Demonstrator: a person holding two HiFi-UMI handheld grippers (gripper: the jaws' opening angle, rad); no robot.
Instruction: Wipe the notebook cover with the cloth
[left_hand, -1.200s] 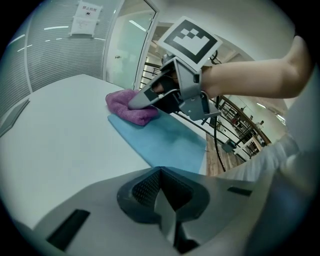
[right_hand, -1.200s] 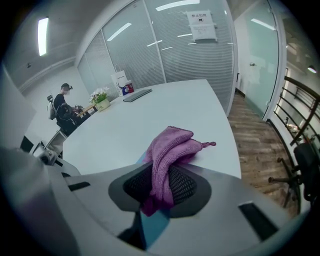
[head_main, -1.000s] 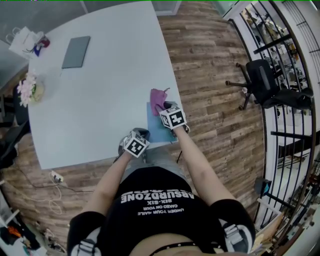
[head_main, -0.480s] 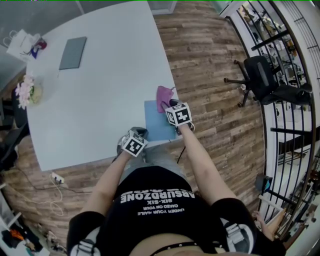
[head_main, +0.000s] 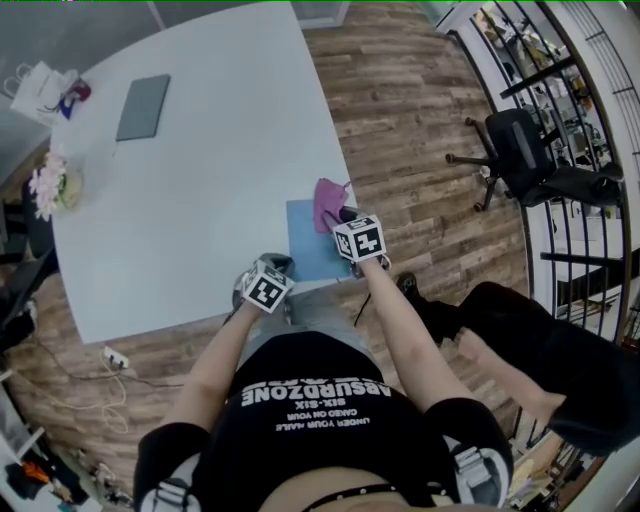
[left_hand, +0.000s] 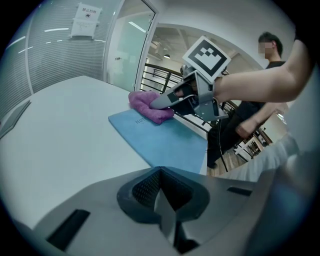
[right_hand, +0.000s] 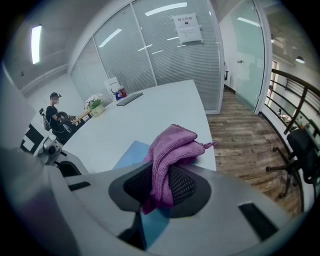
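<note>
Gripping pink cloth (right_hand: 172, 150), right gripper (right_hand: 159, 197) has jaws shut on it; cloth's lower end is hidden betw. jaws. Cloth lies on far end of blue notebook (head_main: 303, 245) at table (head_main: 200, 180) near edge. Left gripper (left_hand: 163, 205): jaws together, empty, beside notebook. Far right: bystander (head_main: 540, 350), cut off by frame.

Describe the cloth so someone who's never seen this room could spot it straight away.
Find the large white table; at its near right corner lies a flat blue notebook. The cloth is bunched on the notebook's far end, pinched in the right gripper. It is the only soft, purple thing there, unlike the flat notebook under it.
</note>
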